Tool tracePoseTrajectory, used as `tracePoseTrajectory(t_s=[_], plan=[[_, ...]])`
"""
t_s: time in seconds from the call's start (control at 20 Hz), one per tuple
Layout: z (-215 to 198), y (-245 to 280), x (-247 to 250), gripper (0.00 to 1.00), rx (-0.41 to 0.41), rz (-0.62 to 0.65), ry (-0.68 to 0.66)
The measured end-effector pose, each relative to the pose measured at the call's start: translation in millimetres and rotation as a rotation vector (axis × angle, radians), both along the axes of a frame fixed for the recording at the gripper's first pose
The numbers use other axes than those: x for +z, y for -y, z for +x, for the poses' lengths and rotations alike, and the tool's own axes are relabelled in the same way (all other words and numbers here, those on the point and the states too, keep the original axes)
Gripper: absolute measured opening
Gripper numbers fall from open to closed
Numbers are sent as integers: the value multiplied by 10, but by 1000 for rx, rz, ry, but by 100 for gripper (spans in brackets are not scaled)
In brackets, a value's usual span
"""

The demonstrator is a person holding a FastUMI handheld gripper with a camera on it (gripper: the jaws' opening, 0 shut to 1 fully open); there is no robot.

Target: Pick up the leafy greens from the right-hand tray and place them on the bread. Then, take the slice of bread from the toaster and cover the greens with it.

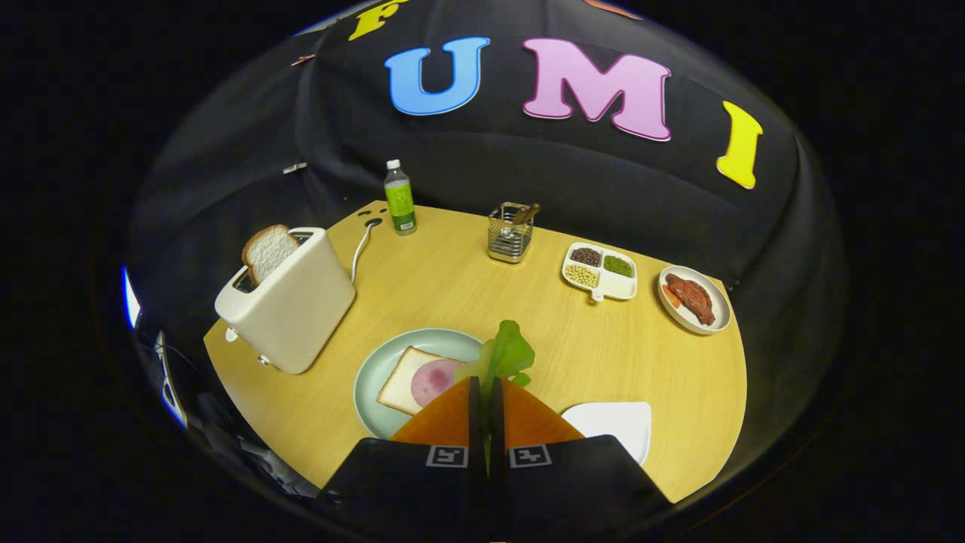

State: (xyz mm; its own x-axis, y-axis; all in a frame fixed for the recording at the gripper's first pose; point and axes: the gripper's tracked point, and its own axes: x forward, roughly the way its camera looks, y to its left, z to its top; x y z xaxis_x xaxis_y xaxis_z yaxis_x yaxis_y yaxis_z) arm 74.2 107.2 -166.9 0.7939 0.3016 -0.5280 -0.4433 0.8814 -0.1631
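Gripper [486, 388] nearest: fingers pressed together on the greens [507, 354], stem pinched between them, leaf sticking out past the tips. Grip looks firm.

Judging by the layout, the step in hand is carrying the greens to the bread [407, 379]. That bread sits on the plate [377, 369] with a pink ham slice [433, 379] on top, just ahead and left of the fingertips. The white tray [614, 422] on the right, just beside the fingers, is bare now.

To do it well:
- shift left so the leaf centres over the ham, not the plate rim
- go low before release so the leaf doesn't flutter off
- open fully, then back straight out so the stem doesn't drag with a finger
- leaf is light and floppy, so it may cling to a pad; expect that

Greens are currently hanging over the plate's right edge, beside the bread rather than over it. Can't tell height above the plate.

Second slice [269, 251] is upright in the toaster [290, 309], well left and beyond the plate. Untouched so far.
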Motion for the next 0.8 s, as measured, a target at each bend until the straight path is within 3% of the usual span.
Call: tracePoseTrajectory(t_s=[0.3, 0.55, 0.8], plan=[[128, -398, -354, 5, 33, -67, -20], [221, -579, -476, 5, 14, -30, -43], [243, -640, -633, 14, -6, -21, -70]])
